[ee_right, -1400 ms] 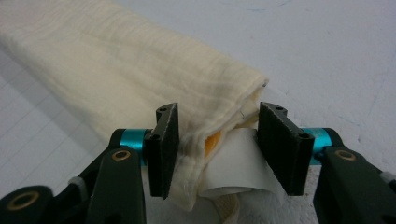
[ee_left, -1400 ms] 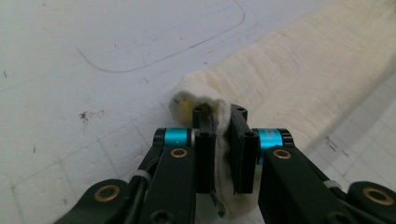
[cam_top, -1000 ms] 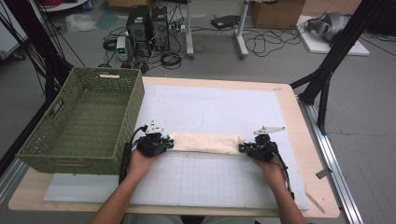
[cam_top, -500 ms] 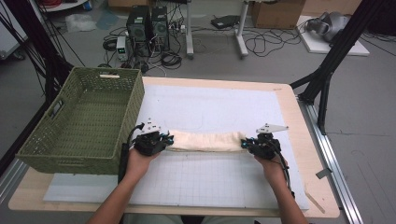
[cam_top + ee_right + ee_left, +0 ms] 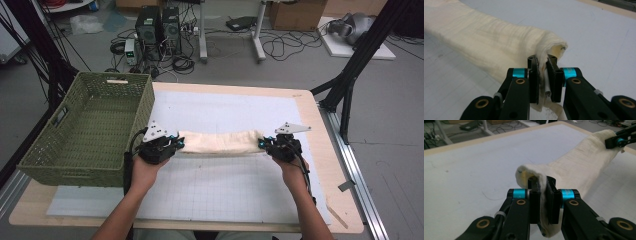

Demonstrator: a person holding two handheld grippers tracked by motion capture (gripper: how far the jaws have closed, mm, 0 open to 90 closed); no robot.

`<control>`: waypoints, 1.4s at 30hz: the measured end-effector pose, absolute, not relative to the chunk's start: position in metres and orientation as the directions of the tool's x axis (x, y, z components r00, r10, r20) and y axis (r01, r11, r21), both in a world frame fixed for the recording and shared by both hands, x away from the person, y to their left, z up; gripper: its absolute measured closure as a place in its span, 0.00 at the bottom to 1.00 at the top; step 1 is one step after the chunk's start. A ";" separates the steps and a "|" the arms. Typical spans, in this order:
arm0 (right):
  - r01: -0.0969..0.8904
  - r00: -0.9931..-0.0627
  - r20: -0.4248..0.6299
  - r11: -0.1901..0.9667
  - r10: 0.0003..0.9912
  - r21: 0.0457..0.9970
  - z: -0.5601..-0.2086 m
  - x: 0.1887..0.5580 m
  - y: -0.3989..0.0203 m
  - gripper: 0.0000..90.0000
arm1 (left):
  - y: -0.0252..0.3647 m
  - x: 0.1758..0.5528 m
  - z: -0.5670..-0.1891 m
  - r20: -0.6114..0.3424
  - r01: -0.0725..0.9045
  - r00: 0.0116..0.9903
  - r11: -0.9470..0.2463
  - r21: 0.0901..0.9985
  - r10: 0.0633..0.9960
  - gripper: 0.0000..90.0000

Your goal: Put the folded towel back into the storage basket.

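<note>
A cream cloth (image 5: 220, 142), folded into a long band, hangs stretched between my two grippers above the white mat (image 5: 220, 185). My left gripper (image 5: 176, 143) is shut on the cloth's left end, and my right gripper (image 5: 263, 144) is shut on its right end. In the left gripper view the left gripper (image 5: 543, 195) pinches a folded edge of the cloth (image 5: 574, 170), which runs away to the far gripper at the top right. In the right gripper view the right gripper (image 5: 543, 72) clamps bunched layers of the cloth (image 5: 486, 42).
A green woven basket (image 5: 85, 125) stands on the left side of the table, close beside my left hand. The wooden table edge (image 5: 345, 200) runs along the right. Cables, computers and stands lie on the floor beyond the table.
Both grippers have risen a little with the cloth still stretched between them, lifting it off the mat.
</note>
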State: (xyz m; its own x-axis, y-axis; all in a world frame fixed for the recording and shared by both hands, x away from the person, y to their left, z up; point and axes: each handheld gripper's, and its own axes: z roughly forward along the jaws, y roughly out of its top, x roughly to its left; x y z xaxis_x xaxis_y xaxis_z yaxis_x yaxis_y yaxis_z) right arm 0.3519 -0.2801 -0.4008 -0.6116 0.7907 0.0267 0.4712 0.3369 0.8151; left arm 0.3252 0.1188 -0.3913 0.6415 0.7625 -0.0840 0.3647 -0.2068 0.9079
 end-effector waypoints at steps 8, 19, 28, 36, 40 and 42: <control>0.420 -0.636 0.006 0.340 0.771 0.841 -0.377 0.366 -0.266 0.91 | 0.130 0.313 -0.362 -0.057 0.307 0.602 -0.165 0.937 0.796 0.93; 0.375 -0.648 -0.006 0.326 0.762 0.867 -0.346 0.393 -0.240 0.91 | 0.154 0.305 -0.342 -0.081 0.293 0.521 -0.088 0.952 0.850 0.93; 0.325 -0.688 -0.039 0.356 0.725 0.876 -0.325 0.416 -0.203 0.91 | 0.182 0.293 -0.330 -0.079 0.268 0.470 -0.057 0.962 0.879 0.93; 0.301 -0.724 -0.044 0.373 0.688 0.878 -0.318 0.430 -0.172 0.91 | 0.201 0.285 -0.326 -0.081 0.263 0.432 -0.039 0.964 0.898 0.93; 0.283 -0.741 -0.044 0.372 0.670 0.884 -0.315 0.435 -0.160 0.91 | 0.214 0.280 -0.324 -0.084 0.261 0.409 -0.028 0.965 0.909 0.93; 0.281 -0.748 -0.039 0.368 0.663 0.886 -0.314 0.437 -0.154 0.91 | 0.216 0.280 -0.324 -0.084 0.260 0.406 -0.026 0.965 0.910 0.93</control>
